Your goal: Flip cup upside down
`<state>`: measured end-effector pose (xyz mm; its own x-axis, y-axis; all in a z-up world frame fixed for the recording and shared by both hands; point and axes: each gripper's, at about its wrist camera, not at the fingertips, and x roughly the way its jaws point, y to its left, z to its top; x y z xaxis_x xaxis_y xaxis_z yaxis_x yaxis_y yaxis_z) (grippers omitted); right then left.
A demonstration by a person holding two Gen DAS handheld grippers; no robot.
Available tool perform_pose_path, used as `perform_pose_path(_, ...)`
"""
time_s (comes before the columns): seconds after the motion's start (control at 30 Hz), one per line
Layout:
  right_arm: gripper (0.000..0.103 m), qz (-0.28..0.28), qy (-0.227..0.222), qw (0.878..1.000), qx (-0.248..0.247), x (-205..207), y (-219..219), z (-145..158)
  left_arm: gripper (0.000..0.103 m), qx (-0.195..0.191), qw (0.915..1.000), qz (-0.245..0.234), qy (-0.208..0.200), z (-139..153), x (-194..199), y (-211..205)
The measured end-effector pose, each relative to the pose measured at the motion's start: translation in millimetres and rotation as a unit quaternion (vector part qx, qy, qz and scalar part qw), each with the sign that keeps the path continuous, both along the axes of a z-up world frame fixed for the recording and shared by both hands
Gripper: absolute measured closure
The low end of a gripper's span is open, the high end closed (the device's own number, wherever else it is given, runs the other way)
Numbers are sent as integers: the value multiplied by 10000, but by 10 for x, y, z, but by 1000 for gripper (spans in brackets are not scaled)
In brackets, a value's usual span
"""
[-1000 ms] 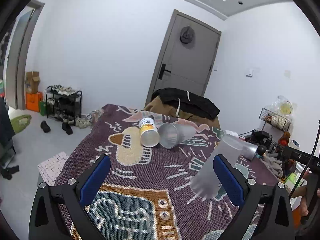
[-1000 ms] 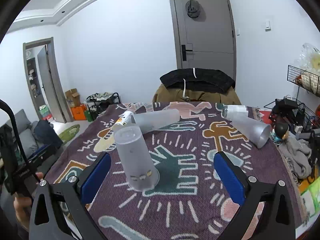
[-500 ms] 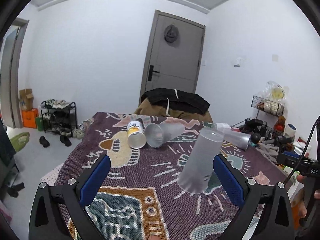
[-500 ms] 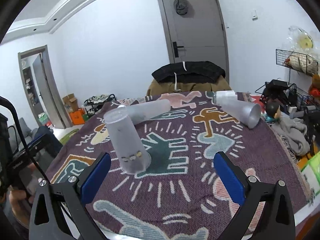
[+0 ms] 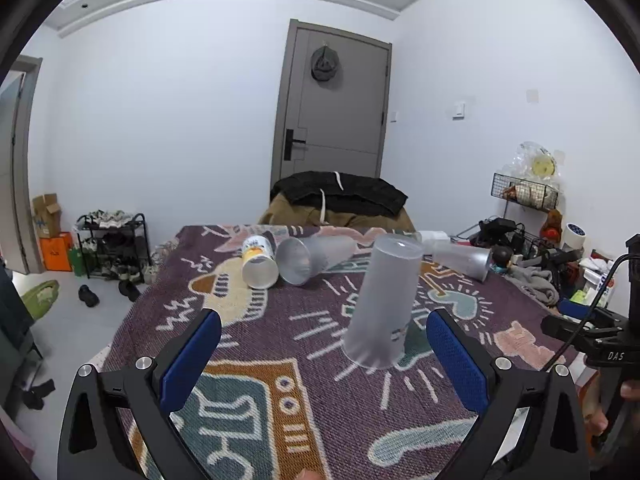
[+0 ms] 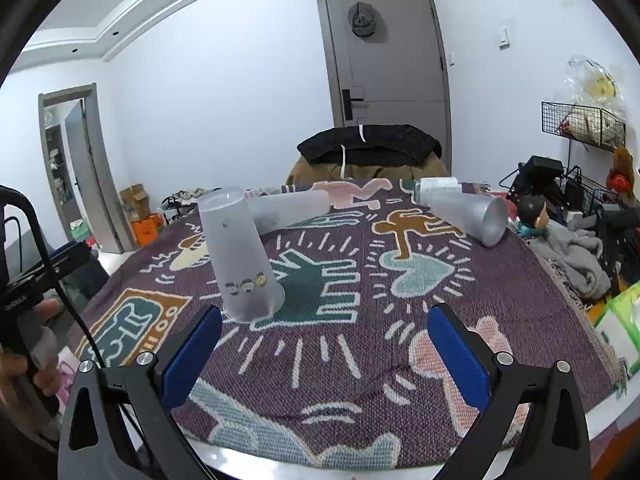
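Observation:
A frosted translucent cup stands upside down, rim on the patterned blanket; it also shows in the right wrist view, with small cartoon faces near its rim. My left gripper is open and empty, held back from the cup, which sits nearer its right finger. My right gripper is open and empty, with the cup ahead of its left finger.
Two more frosted cups lie on their sides, one at the middle back and one at the back right. A yellow-labelled paper cup lies beside the middle one. Clutter sits beyond the right edge.
Both grippers have pulled back and levelled; the view has tilted up. The upside-down cup has stayed in place on the blanket.

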<state>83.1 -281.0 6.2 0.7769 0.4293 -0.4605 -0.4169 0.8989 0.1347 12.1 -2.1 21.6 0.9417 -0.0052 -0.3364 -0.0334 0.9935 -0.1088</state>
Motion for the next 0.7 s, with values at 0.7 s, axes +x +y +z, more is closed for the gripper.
perform_pose_path(0.7, 0, 139, -122, 9998, 104, -69, 65, -166, 0, 166, 9998, 25, -78, -167, -146, -62)
